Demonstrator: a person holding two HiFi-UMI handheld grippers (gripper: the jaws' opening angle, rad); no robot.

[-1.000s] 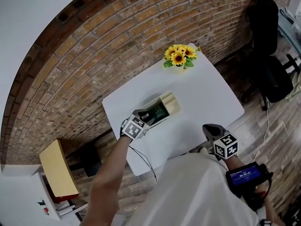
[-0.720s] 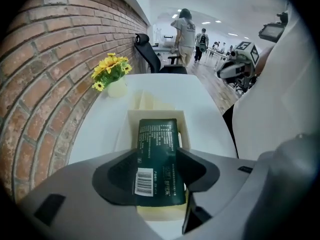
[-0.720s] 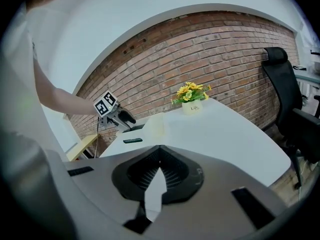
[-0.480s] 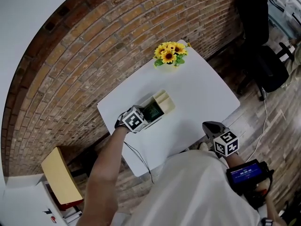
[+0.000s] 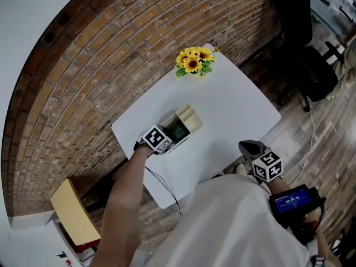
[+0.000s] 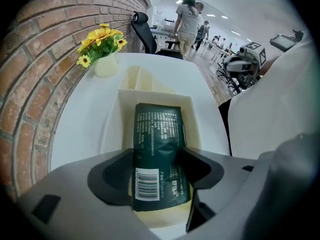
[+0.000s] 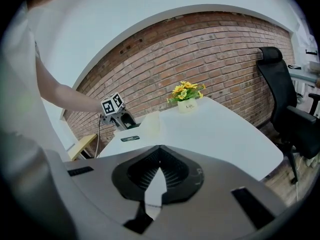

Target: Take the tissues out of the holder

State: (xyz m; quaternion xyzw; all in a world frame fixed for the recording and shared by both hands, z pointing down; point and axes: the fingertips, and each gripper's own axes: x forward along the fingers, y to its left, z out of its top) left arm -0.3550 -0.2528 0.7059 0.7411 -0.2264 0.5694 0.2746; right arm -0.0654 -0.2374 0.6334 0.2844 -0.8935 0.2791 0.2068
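Observation:
A dark green tissue pack lies flat in the cream holder on the white table. My left gripper points steeply down into the holder's near end. Its jaws have just been opening and stand one on each side of the pack, open, right at its edges. In the head view the pack shows just past the left gripper's marker cube. My right gripper hangs off the table's near edge, shut and empty, with its pads meeting at the tips.
A pot of sunflowers stands at the table's far corner by the brick wall. A black office chair is to the right of the table and a wooden stool to the left. People stand far off in the room.
My left gripper has tipped further downward and sunk over the holder's near end. The right gripper has kept still.

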